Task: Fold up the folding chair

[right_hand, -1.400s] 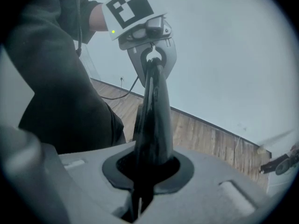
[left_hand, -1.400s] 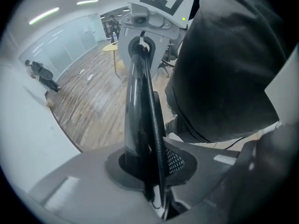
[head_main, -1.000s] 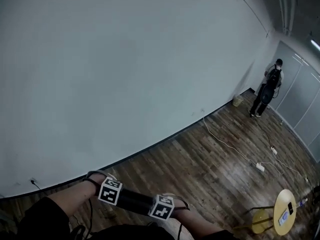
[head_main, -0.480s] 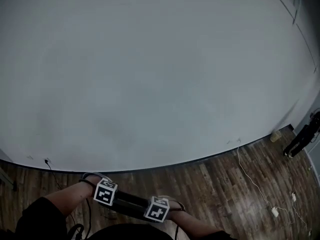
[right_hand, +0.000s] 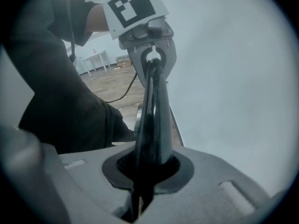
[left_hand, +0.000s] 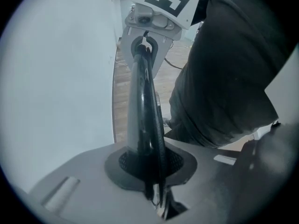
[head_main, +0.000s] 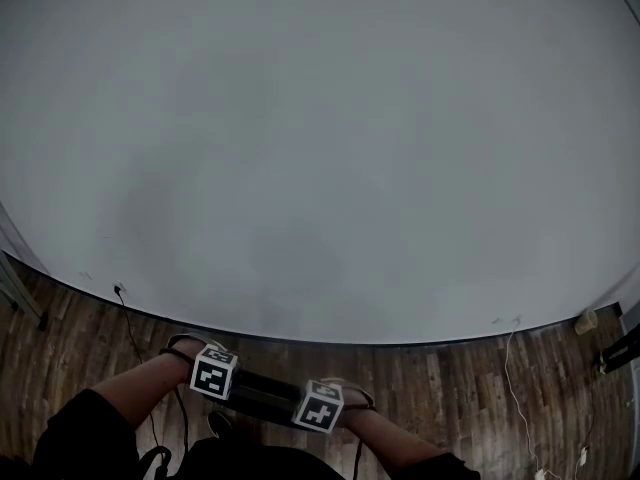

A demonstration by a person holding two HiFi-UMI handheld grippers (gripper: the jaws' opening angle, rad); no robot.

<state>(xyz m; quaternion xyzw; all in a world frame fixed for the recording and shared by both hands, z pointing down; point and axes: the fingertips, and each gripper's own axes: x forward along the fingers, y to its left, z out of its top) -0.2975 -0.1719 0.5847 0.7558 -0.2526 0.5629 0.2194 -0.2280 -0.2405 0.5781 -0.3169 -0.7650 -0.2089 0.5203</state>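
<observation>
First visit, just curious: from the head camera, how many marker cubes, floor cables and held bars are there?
Black-and-white marker cubes: 2
Floor cables, one black, one white: 2
Dark glossy bar spanning between the cubes: 1
Total: 5

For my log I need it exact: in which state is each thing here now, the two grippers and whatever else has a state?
left gripper: shut on chair
right gripper: shut on chair
chair: looks folded flat; one dark edge clamped by both grippers
cable: slack, lying loose
</observation>
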